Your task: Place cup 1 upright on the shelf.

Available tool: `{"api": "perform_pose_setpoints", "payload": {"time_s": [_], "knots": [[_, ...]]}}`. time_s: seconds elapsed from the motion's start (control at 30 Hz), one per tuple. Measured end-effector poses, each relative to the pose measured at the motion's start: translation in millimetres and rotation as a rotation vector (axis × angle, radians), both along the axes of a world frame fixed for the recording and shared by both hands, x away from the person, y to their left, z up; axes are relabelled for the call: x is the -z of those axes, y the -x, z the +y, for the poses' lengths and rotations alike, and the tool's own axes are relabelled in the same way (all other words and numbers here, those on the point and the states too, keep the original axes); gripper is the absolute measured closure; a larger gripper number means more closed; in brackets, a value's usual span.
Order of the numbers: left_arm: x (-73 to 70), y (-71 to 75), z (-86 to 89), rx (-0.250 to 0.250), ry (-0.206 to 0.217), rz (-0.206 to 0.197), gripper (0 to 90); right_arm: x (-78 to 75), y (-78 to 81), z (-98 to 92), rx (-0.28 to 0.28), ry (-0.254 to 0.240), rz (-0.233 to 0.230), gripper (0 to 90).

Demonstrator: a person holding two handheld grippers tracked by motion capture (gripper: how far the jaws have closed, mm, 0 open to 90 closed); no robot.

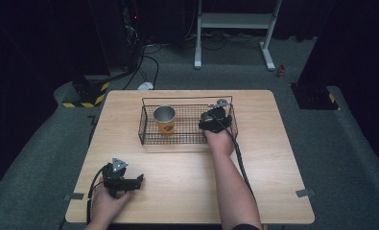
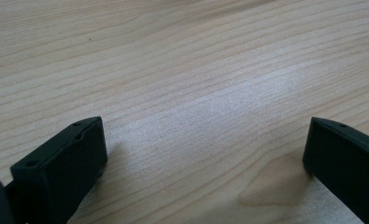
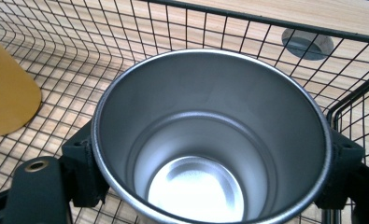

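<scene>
a: where's the right gripper [image 1: 215, 120] sitting? looking at the high view, it's hanging inside the wire basket [image 1: 146, 125], over at the right end.

b: yep, and in the right gripper view its 2 jaws are clamping a steel cup [image 3: 210, 140] from both sides, cup standing upright with the open mouth facing the camera. basket mesh is running under and behind it.

a: and the orange cup [image 1: 165, 120]?

b: standing in the same basket, well off to the left of that gripper, not touching it.

a: left gripper [image 1: 124, 181]?

b: resting low on the wooden table [image 1: 187, 187] near the front edge, jaws spread wide apart, gripping nothing, just bare wood between them.
</scene>
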State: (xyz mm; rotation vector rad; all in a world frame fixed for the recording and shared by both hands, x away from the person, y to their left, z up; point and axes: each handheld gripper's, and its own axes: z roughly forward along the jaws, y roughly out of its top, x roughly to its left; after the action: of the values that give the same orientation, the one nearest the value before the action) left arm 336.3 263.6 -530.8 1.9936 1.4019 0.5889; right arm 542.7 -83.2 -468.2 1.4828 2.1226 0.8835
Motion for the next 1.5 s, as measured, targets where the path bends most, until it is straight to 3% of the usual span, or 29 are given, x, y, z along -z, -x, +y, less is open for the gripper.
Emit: {"api": "perform_pose_setpoints", "payload": {"time_s": [0.37, 1.0, 1.5], "knots": [[0.0, 0.0, 0.0, 0.000, 0.000, 0.000, 0.0, -0.9, 2.4, -4.4, -0.032, 0.015, 0.028, 16.5], [0.0, 0.0, 0.1, 0.000, 0.000, 0.000, 0.0, -1.7, 5.7, -2.4, -0.038, 0.022, 0.022, 10.8], [0.0, 0.0, 0.0, 0.000, 0.000, 0.000, 0.0, -13.0, 10.7, -4.0, -0.040, 0.003, -0.038, 7.0]]}}
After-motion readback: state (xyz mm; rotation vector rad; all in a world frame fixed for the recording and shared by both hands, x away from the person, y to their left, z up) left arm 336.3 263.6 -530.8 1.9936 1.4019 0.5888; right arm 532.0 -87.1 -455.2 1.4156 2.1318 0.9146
